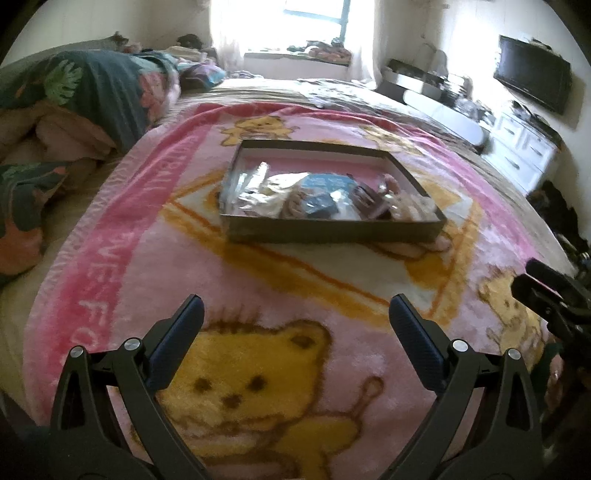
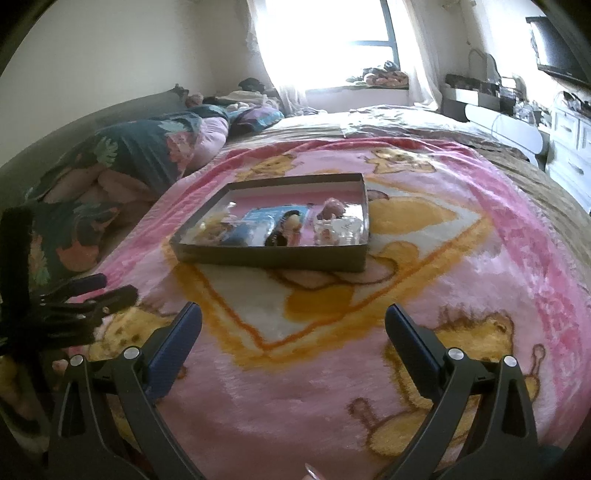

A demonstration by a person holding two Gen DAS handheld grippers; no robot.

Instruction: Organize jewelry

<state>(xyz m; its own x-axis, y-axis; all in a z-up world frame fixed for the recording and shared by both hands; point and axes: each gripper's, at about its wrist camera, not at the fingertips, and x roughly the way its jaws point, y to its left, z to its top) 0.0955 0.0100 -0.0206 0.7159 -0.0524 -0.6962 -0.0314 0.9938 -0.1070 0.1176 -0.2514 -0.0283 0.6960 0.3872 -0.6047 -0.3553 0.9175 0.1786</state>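
Observation:
A shallow dark cardboard box (image 1: 332, 230) (image 2: 273, 255) sits in the middle of a pink bear-print blanket (image 1: 258, 295) (image 2: 424, 295) on a bed. Inside lie clear plastic packets (image 1: 258, 192) (image 2: 340, 227), a blue card (image 1: 327, 184) (image 2: 266, 218) and small pinkish jewelry pieces (image 1: 391, 184) (image 2: 332, 208), blurred. My left gripper (image 1: 295, 317) hovers open over the blanket, well short of the box, holding nothing. My right gripper (image 2: 293, 321) is also open and empty, nearer the box's right side. Each gripper shows at the edge of the other's view: the right gripper (image 1: 535, 288) and the left gripper (image 2: 107, 291).
A bunched floral quilt (image 1: 92, 92) (image 2: 140, 155) lies along the bed's left side. A bright window (image 1: 314, 14) (image 2: 332, 37) is beyond the bed. White drawers (image 1: 524, 147) (image 2: 569, 147) and a wall television (image 1: 532, 77) stand on the right.

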